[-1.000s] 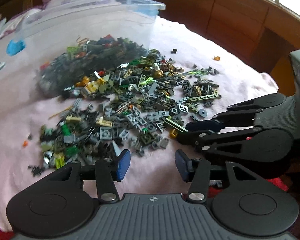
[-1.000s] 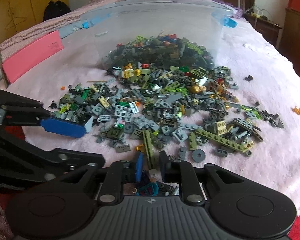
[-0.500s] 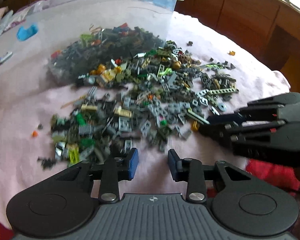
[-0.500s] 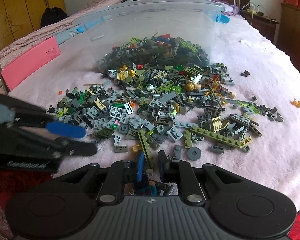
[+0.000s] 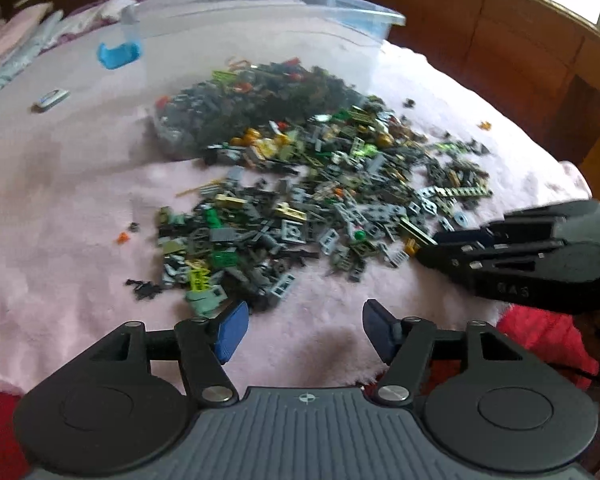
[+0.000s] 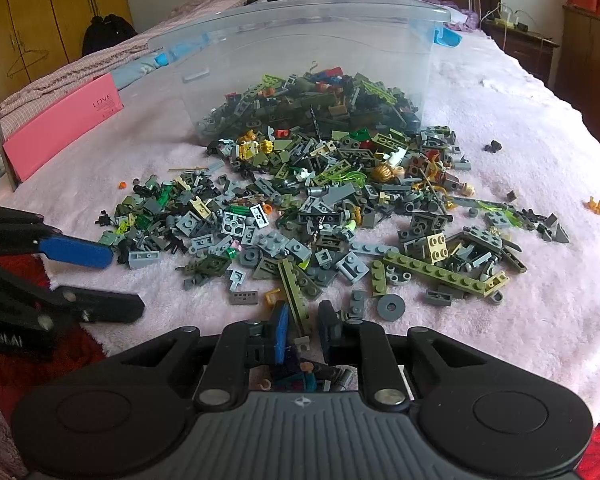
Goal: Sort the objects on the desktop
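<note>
Bricks (image 6: 324,216) sprawl across the pink blanket (image 6: 520,128) from the tipped clear bin (image 6: 300,48), left gripper (image 5: 304,328) spread wide beside them, right gripper (image 6: 303,330) nearly shut astride 1 olive strip (image 6: 296,296), seemingly picking it.

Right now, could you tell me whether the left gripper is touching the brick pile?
Apart. The left wrist view shows the left gripper open over bare pink blanket, its fingertips just short of the brick pile.
</note>
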The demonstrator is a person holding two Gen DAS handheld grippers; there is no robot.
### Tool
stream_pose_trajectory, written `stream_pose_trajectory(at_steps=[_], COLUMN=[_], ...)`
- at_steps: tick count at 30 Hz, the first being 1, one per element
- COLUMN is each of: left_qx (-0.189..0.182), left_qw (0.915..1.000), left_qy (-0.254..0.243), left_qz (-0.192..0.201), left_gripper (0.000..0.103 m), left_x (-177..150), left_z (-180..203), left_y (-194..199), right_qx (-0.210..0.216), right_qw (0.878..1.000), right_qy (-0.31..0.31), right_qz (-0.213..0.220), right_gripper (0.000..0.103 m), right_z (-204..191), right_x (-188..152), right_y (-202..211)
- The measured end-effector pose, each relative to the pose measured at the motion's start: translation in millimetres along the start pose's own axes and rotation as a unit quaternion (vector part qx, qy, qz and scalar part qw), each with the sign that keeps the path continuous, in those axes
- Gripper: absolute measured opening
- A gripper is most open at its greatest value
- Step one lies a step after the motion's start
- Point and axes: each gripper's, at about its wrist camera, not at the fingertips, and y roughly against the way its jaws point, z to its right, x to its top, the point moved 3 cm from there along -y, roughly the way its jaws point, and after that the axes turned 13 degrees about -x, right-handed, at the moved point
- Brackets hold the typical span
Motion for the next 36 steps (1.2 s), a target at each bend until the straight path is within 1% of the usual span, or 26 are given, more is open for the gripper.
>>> stream_pose_trajectory(at_steps=[4,7,10,13,14,15,16,19,25,28,32,34,36], left_qx=[-0.008,-0.013,0.005,0.012,0.012,0.010,0.008,0.006,0.001,0.003,0.006,0.006,0.005], left_qw=[1.0000,0.9997,0.9996,0.9996,0.9996,0.9995,0.9994,0.9992,0.9994,0.9992,0.9991,0.9992,0.9991], left_qy=[-0.003,-0.020,-0.028,-0.022,-0.025,-0.027,-0.028,-0.033,-0.029,-0.032,-0.034,-0.034,-0.037], left_qz=[0.003,-0.002,-0.008,-0.010,-0.011,-0.014,-0.019,-0.022,-0.018,-0.023,-0.025,-0.022,-0.020], left_gripper=[0.062,0.062,0.062,0.055,0.047,0.029,0.022,0.016,0.014,0.014,0.018,0.018,0.014], left_x=[4.3,4.0,4.4,9.1,10.5,10.5,10.2,8.6,5.9,5.6,6.3,7.1,7.2], left_z=[1.7,9.3,8.9,1.7,0.6,0.6,0.7,3.0,5.1,5.4,4.5,4.6,6.1], left_y=[-2.0,-5.7,-14.5,-22.9,-24.6,-26.4,-28.2,-29.2,-23.9,-26.5,-32.0,-32.6,-31.8], right_qx=[0.000,0.000,0.000,0.000,0.000,0.000,0.000,-0.001,-0.001,-0.002,-0.006,-0.007,-0.009], right_qw=[1.000,1.000,1.000,1.000,1.000,1.000,1.000,1.000,1.000,1.000,1.000,1.000,1.000], right_qy=[0.001,0.001,0.001,0.002,0.002,0.002,0.002,0.001,0.002,0.003,0.005,0.006,0.007], right_qz=[0.001,0.001,0.001,0.002,0.001,0.001,0.001,0.001,0.004,0.004,0.006,0.007,0.007], right_gripper=[0.019,0.019,0.019,0.019,0.019,0.019,0.019,0.019,0.019,0.019,0.019,0.018,0.013], right_z=[-1.2,0.0,0.1,0.1,0.0,0.0,-0.1,-0.6,0.3,-0.6,-1.2,-1.5,-1.7], right_x=[0.0,-0.2,-0.2,0.0,0.1,0.2,0.3,0.2,-2.1,-1.6,-0.5,0.1,0.6], right_y=[0.0,-0.3,-0.2,0.0,-0.1,-0.1,-0.1,-0.2,0.6,1.4,3.1,4.0,4.9])
